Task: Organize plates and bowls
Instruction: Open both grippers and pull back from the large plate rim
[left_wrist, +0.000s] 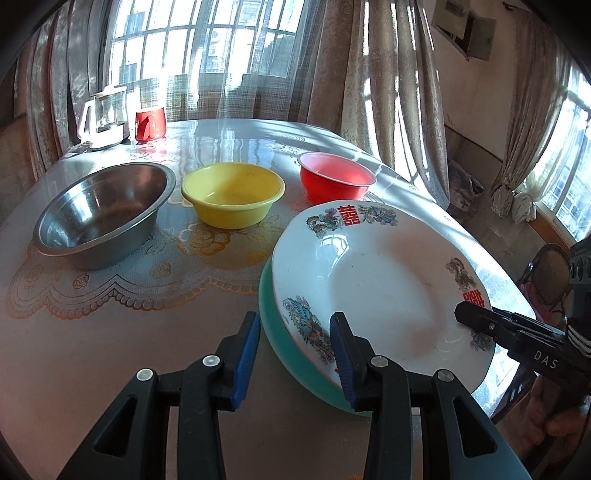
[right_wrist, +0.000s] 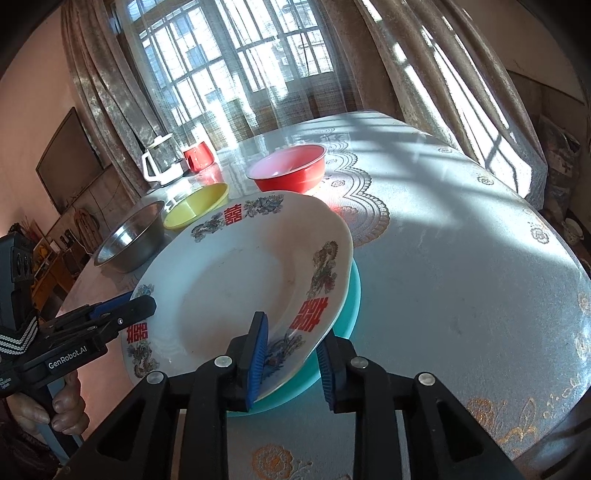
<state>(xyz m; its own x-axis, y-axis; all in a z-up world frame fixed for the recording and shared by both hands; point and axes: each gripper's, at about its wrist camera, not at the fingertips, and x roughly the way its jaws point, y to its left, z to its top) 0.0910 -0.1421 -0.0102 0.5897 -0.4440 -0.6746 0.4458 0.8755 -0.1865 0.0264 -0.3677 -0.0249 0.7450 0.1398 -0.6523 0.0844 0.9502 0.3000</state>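
While I worked at the table (left_wrist: 110, 350), three bowls stood in a row beyond the plates: a steel bowl (left_wrist: 105, 214), a yellow bowl (left_wrist: 232, 197) and a red bowl (left_wrist: 334, 181), each apart from its neighbour and each holding nothing I could make out. Behind them, near the window, a glass jug (left_wrist: 105, 116) with a white handle stood just beside a red mug (left_wrist: 150, 124).

Nearest me, the white patterned plate (left_wrist: 376, 284) lay tilted on top of a teal plate (left_wrist: 284, 343), whose edge showed beneath it.

My left gripper (left_wrist: 293, 360) was spread wide, its blue pads (left_wrist: 341, 358) straddling the near rim of both plates; whether either pad touched them I could not tell. My right gripper (right_wrist: 291, 363) was also open, with one blue pad (right_wrist: 256, 358) above the white plate's rim and the other below it, level with the teal plate, not clamped.
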